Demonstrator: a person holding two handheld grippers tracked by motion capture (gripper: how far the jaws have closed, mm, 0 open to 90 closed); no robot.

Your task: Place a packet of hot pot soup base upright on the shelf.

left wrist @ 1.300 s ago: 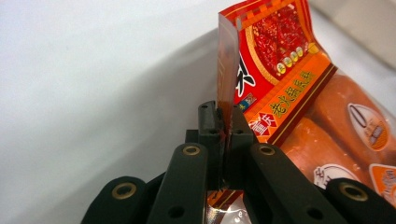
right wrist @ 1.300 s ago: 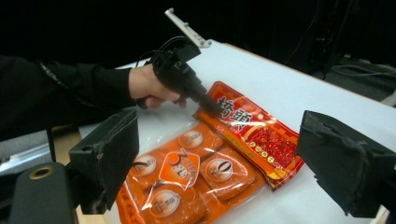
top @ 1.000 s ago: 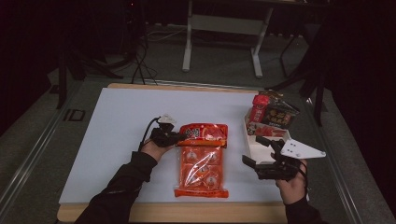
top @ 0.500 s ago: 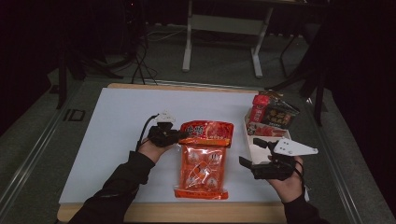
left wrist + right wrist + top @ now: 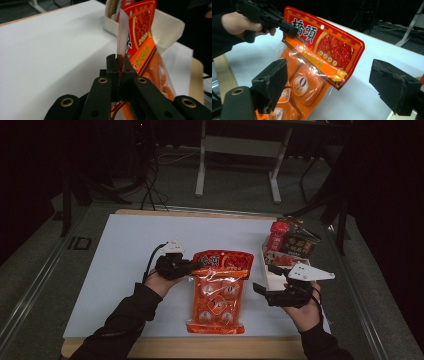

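Your left gripper (image 5: 119,63) is clamped on the orange snack pack's (image 5: 218,290) top edge, a grip the left gripper view confirms; your right gripper (image 5: 337,85) gapes wide beside the pack.

Dark long sleeves (image 5: 122,320) cover both forearms. The left gripper (image 5: 119,65) is matte black with brass-ringed screw holes; a black cable loops at its 10 o'clock. The right gripper (image 5: 263,291) carries a grey three-cornered plate (image 5: 309,272).

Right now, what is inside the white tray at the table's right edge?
The white tray holds upright snack packets, red and dark. How many there are and what lies beneath them is hidden.
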